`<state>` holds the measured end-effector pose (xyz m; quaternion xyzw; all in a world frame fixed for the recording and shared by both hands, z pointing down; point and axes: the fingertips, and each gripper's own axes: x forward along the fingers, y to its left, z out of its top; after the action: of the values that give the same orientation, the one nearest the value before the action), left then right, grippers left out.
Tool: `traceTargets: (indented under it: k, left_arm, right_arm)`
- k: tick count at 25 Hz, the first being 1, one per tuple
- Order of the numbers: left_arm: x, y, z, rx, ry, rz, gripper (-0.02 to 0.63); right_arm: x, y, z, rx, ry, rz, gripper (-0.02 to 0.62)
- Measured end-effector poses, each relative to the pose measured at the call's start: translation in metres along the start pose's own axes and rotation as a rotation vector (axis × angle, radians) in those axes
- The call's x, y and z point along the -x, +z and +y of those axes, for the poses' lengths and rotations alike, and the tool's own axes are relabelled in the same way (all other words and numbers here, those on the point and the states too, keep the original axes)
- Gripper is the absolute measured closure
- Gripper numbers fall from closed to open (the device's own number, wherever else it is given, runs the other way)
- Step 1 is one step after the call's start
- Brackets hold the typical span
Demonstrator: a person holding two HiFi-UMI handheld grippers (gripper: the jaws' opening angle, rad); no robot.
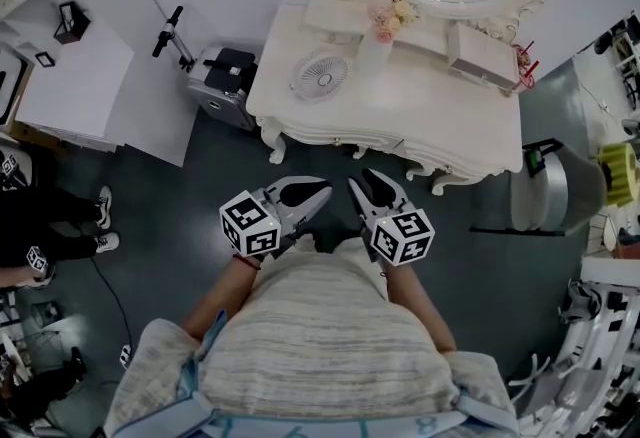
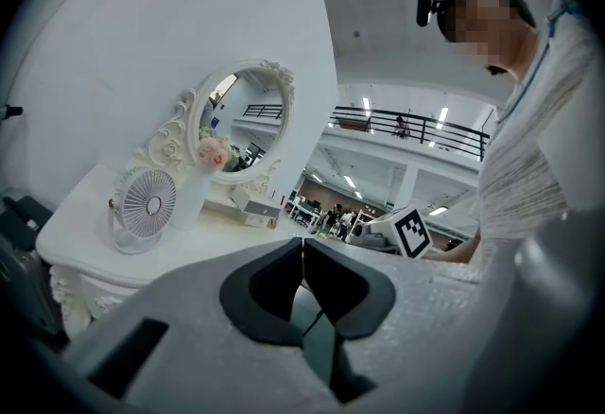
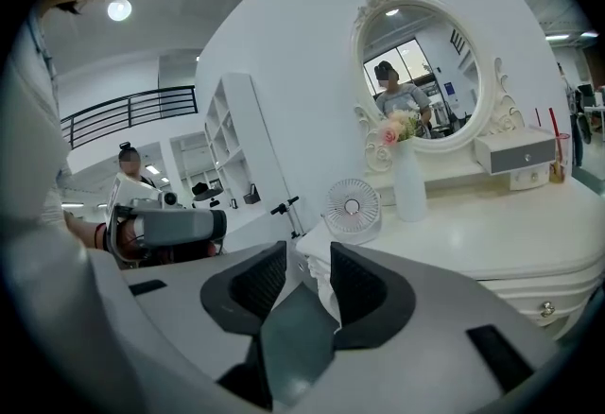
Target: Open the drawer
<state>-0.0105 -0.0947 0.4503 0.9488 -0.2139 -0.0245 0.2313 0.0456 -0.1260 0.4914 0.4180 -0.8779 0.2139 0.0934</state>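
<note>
Head view: the left claw (image 1: 322,190) and right claw (image 1: 362,178) hover just short of the white tabletop (image 1: 400,96).
Left gripper view: jaws pressed together, empty.
Right gripper view: jaws spread, empty; the drawer (image 3: 527,295) sits ahead, lower right, untouched.

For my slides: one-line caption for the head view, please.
Left hand-held gripper shut, right hand-held gripper open, both short of a dressing table with fan and vase.
</note>
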Motion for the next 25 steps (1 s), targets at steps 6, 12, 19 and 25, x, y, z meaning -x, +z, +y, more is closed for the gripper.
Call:
traceTargets:
  k: [6,12,19,25]
  left_arm:
    - [0.003,0.001,0.003,0.002,0.009,-0.005,0.589]
    - [0.009,0.002,0.008,0.004,0.029,-0.01,0.589]
    - [0.019,0.0,0.013,0.014,0.056,-0.021,0.589]
    - [0.026,0.001,0.017,0.021,0.078,-0.028,0.589]
  right_arm:
    - [-0.016,-0.011,-0.009,0.02,-0.009,0.043,0.472]
    - [-0.037,-0.02,-0.016,0.028,-0.005,0.084,0.465]
    - [-0.061,-0.035,-0.026,0.029,-0.014,0.141,0.465]
    - [-0.077,-0.049,-0.037,0.03,-0.029,0.193,0.465]
